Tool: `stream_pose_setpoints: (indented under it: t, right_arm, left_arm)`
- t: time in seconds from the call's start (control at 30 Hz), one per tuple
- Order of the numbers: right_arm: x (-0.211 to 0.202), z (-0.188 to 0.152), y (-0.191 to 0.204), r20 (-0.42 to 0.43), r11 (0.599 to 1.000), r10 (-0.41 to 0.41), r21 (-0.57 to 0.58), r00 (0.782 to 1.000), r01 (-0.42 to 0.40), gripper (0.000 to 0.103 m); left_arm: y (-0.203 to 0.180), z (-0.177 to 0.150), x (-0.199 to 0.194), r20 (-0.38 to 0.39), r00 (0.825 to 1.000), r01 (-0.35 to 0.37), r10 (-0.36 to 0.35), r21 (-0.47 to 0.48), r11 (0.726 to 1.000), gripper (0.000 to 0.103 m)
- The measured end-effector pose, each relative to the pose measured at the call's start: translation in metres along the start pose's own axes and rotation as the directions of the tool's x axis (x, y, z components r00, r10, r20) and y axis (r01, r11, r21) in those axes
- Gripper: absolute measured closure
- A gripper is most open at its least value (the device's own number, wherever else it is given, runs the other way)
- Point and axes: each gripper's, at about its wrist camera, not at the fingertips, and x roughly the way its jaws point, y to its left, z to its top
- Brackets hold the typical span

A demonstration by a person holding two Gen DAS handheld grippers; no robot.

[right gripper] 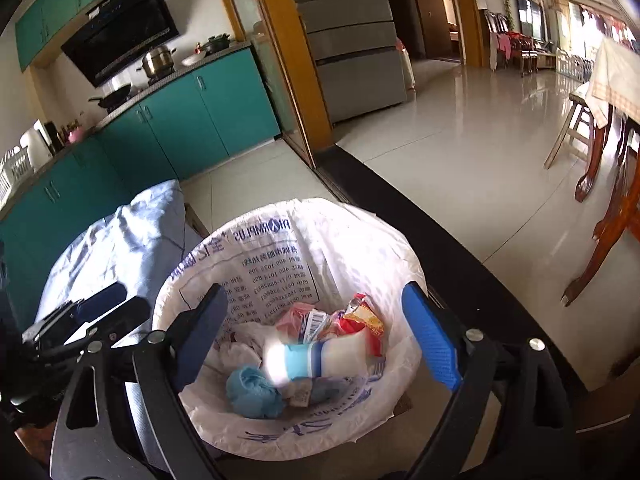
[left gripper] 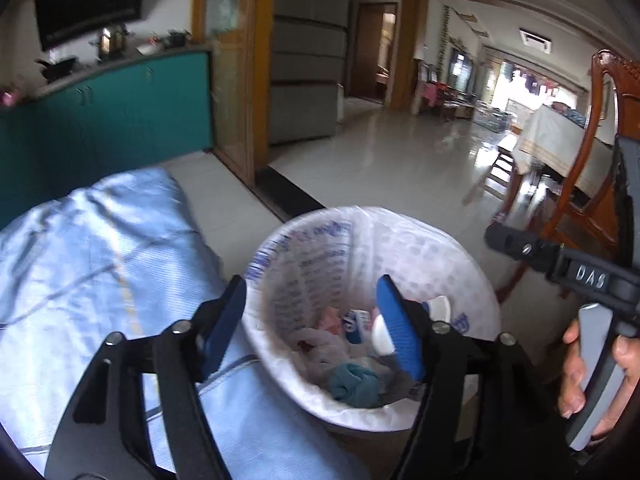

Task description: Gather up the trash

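Note:
A trash bin lined with a white printed plastic bag (left gripper: 404, 236) (right gripper: 320, 232) stands on the floor below both grippers. Inside lie a white bottle with a blue band (right gripper: 316, 360) (left gripper: 382, 334), a teal cloth ball (right gripper: 252, 396) (left gripper: 354, 384), snack wrappers (right gripper: 362, 316) and crumpled white tissue (right gripper: 240, 348). My left gripper (left gripper: 312, 328) is open and empty over the bin's left rim. My right gripper (right gripper: 320, 340) is open and empty above the bin's mouth. The right gripper's handle, held by a hand (left gripper: 592, 360), shows in the left wrist view.
A light blue cloth bundle (left gripper: 104, 264) (right gripper: 120, 240) lies left of the bin. Teal kitchen cabinets (right gripper: 192, 120) stand behind it. A black door threshold (right gripper: 400, 208) runs past the bin. A wooden chair (left gripper: 592, 184) and a cloth-covered table (right gripper: 612, 80) stand at the right.

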Motion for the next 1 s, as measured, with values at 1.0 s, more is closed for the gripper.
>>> stream_pose_setpoints:
  t: [1.0]
  right_arm:
    - [-0.239,-0.083,0.109,0.335,0.956,0.044,-0.288,0.941,0.057,0.003]
  left_arm:
    - [-0.004,-0.042,-0.277,0.194,0.896,-0.383,0.399,-0.119,0.916,0.003]
